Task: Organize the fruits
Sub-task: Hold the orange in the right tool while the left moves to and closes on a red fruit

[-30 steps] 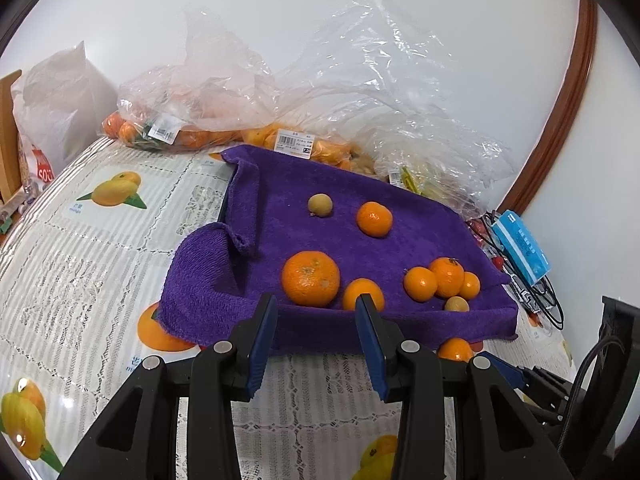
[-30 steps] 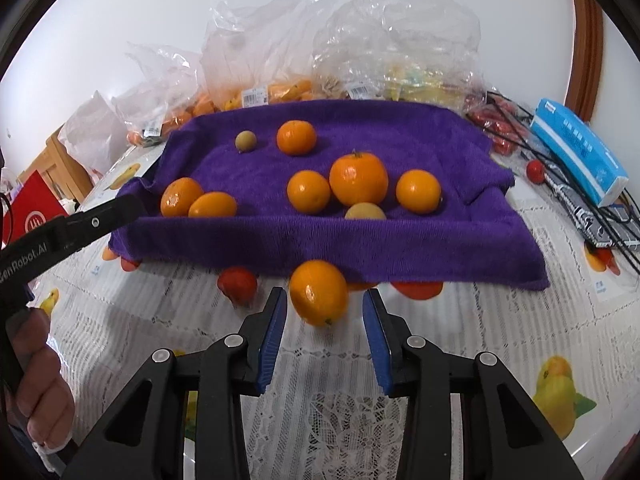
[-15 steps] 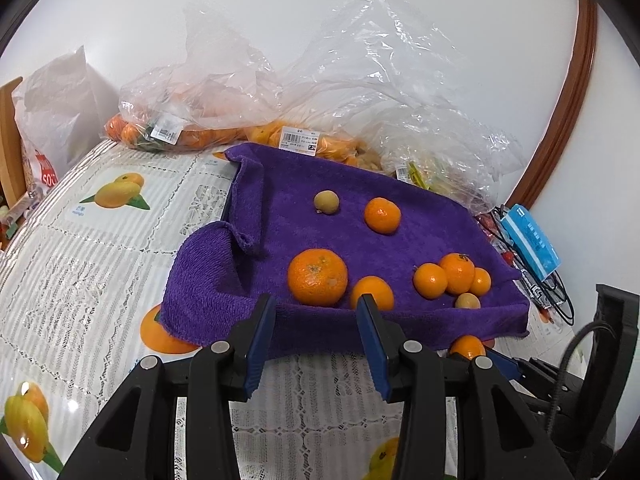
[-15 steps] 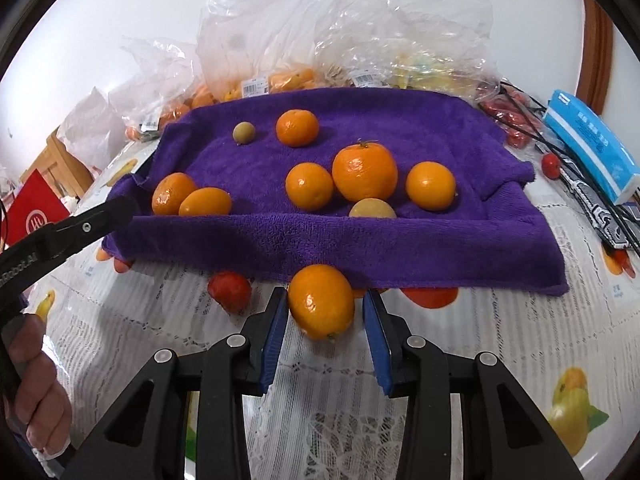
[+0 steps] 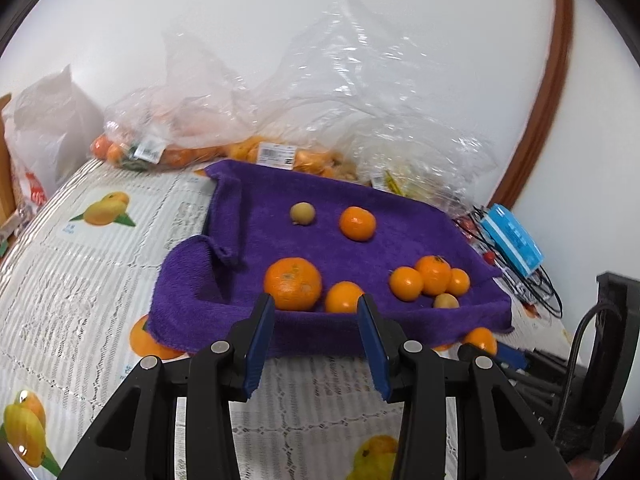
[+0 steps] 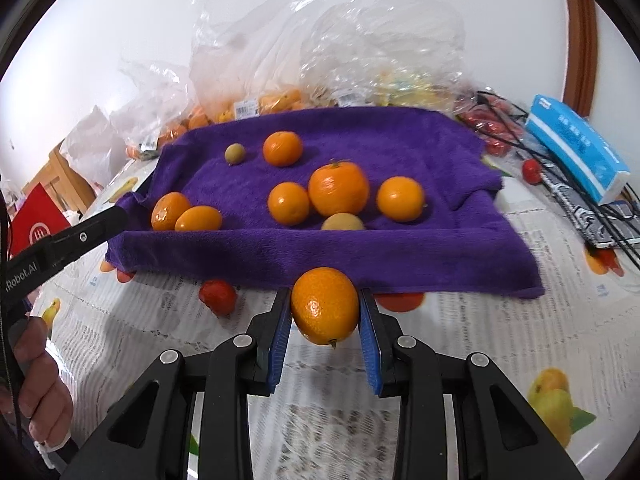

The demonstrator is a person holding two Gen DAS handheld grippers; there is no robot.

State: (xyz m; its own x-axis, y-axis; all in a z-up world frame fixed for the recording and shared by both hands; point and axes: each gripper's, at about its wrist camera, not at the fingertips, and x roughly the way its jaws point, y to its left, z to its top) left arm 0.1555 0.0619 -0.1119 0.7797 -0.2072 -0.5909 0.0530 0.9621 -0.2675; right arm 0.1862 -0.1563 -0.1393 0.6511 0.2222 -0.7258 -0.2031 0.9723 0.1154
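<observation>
White wall behind, crinkled clear plastic bags (image 6: 328, 52) heaped along the far edge of the tabletop (image 6: 460, 320), and we're looking over a fruit-printed cloth. Our right gripper (image 6: 325, 312) has an orange (image 6: 325, 305) between its blue fingers (image 6: 280, 326), both pads right against it, just off the near edge of the purple towel (image 6: 360, 256). On that towel, a cluster of oranges (image 6: 338, 189) sits mid-way, two more at the left edge, another toward the far edge. A small red fruit (image 6: 218, 297) rests on the tabletop beside the towel's near edge. Our left gripper (image 5: 316, 316) hovers at the towel's near-left side, fingers spread wide, nothing between them. A blue box (image 6: 576, 148) lies far right.
</observation>
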